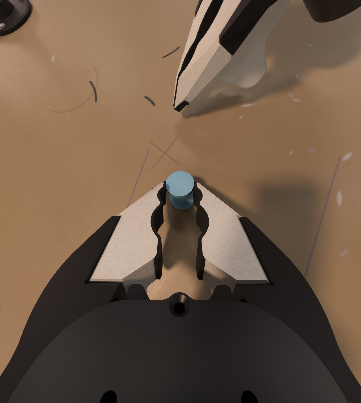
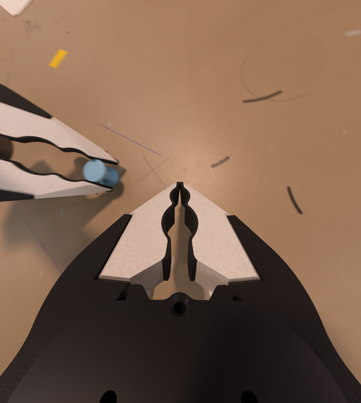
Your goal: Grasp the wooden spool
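The spool [image 1: 179, 185] is light blue, with a round top flange, a narrow waist and a lower flange, and it stands upright on the tan table. My left gripper [image 1: 179, 185] has its two fingertips closed against the sides of the top flange. The right wrist view shows the same grip from the side, with the spool [image 2: 100, 173] between the tips of the left gripper [image 2: 113, 175]. My right gripper [image 2: 179, 183] is shut and empty, its tips touching. It hovers beyond the spool and also shows in the left wrist view [image 1: 180, 106].
A black round base with a post [image 1: 5, 17] stands at the far left. A yellow tape strip [image 2: 58, 58] and a white sheet corner [image 2: 14, 5] lie farther off. A pencilled cross [image 1: 164, 152] and short dark curved marks [image 1: 93, 91] are on the table.
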Controlling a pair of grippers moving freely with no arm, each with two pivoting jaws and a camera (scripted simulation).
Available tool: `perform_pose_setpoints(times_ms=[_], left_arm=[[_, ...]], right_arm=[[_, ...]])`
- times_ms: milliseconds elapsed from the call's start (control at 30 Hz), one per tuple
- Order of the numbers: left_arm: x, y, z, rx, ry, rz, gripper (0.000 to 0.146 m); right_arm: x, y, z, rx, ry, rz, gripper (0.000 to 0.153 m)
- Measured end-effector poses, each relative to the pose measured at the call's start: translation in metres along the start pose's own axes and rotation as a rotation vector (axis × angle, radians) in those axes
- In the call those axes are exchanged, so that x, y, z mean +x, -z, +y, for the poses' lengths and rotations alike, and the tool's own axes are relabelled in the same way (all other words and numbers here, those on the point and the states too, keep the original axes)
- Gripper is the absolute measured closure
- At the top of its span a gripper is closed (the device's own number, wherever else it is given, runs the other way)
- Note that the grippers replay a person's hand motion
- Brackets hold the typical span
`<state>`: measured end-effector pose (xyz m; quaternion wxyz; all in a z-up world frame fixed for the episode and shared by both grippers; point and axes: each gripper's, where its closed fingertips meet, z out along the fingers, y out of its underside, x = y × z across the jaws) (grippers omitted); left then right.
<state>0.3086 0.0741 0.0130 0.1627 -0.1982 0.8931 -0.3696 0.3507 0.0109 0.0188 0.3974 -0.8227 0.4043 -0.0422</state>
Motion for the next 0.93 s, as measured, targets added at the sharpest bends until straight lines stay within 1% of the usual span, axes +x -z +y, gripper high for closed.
perform_pose_setpoints(times_ms=[33, 67, 100, 133, 167, 233, 267, 333, 367, 400, 433, 500, 533, 567, 600, 633, 667, 700, 733, 767, 800, 867, 933], left_arm=[[0.000, 0.000, 0.000, 0.000, -0.004, -0.004, 0.122], [0.000, 0.000, 0.000, 0.000, -0.007, -0.006, 0.122], [0.000, 0.000, 0.000, 0.001, -0.007, -0.006, 0.122], [0.000, 0.000, 0.000, 0.000, -0.004, -0.003, 0.122], [0.000, 0.000, 0.000, -0.001, 0.004, 0.002, 0.122], [-0.001, 0.000, 0.001, 0.000, 0.009, 0.002, 0.122], [-0.001, 0.000, 0.001, 0.000, 0.007, -0.002, 0.122], [-0.001, 0.000, 0.001, 0.001, 0.004, -0.002, 0.122], [-0.001, 0.000, 0.001, 0.001, 0.006, 0.003, 0.122], [-0.002, 0.000, 0.001, 0.000, 0.014, 0.008, 0.122], [-0.002, 0.000, 0.001, -0.001, 0.021, 0.014, 0.122], [-0.002, 0.000, 0.001, -0.001, 0.022, 0.016, 0.122], [-0.002, 0.000, 0.002, 0.000, 0.014, 0.009, 0.122], [-0.003, 0.001, 0.002, 0.000, 0.008, 0.003, 0.122], [-0.003, 0.001, 0.002, 0.001, 0.008, 0.003, 0.122], [-0.003, 0.001, 0.003, 0.001, 0.013, 0.009, 0.122], [-0.003, 0.001, 0.003, 0.001, 0.019, 0.018, 0.122], [-0.003, 0.001, 0.003, -0.001, 0.025, 0.027, 0.122], [-0.004, 0.002, 0.003, 0.000, 0.031, 0.032, 0.122], [-0.005, 0.002, 0.004, 0.001, 0.026, 0.036, 0.122], [-0.006, 0.003, 0.005, 0.002, 0.014, 0.042, 0.122], [-0.008, 0.008, 0.010, 0.005, -0.003, 0.064, 0.122], [-0.011, 0.013, 0.016, 0.014, -0.033, 0.114, 0.122]], right_arm=[[-0.010, 0.001, -0.005, 0.028, 0.014, -0.031, 0.153], [-0.028, 0.000, -0.010, 0.070, 0.007, -0.128, 0.153], [-0.042, -0.004, -0.010, 0.083, -0.005, -0.197, 0.153], [-0.045, -0.010, -0.007, 0.061, -0.001, -0.198, 0.153], [-0.035, -0.013, -0.007, 0.057, -0.003, -0.145, 0.153], [-0.001, -0.007, 0.000, 0.041, -0.036, 0.044, 0.153], [-0.003, -0.004, -0.001, 0.043, -0.022, 0.042, 0.153], [-0.043, -0.006, -0.004, 0.072, 0.005, -0.150, 0.153], [-0.056, -0.011, -0.002, 0.050, 0.036, -0.182, 0.153], [-0.056, -0.015, -0.002, 0.041, 0.077, -0.146, 0.153], [-0.045, -0.014, -0.003, 0.059, 0.093, -0.078, 0.153], [-0.014, -0.005, 0.002, 0.057, 0.024, 0.010, 0.153], [-0.004, -0.002, 0.005, 0.034, -0.012, 0.022, 0.153], [-0.006, -0.001, 0.005, 0.029, -0.015, 0.006, 0.153], [-0.019, -0.001, 0.000, 0.058, 0.010, -0.033, 0.153], [-0.035, -0.003, -0.004, 0.084, 0.054, -0.079, 0.153], [-0.040, -0.007, -0.003, 0.064, 0.105, -0.069, 0.153], [-0.031, -0.008, -0.001, 0.032, 0.152, 0.015, 0.153], [-0.011, -0.005, 0.000, 0.023, 0.173, 0.132, 0.153], [0.008, 0.001, 0.004, 0.002, 0.170, 0.218, 0.153], [0.018, 0.006, 0.004, -0.013, 0.145, 0.224, 0.153], [0.017, 0.018, -0.008, 0.071, 0.094, 0.109, 0.151], [0.015, 0.028, -0.020, 0.140, 0.119, 0.082, 0.144]])
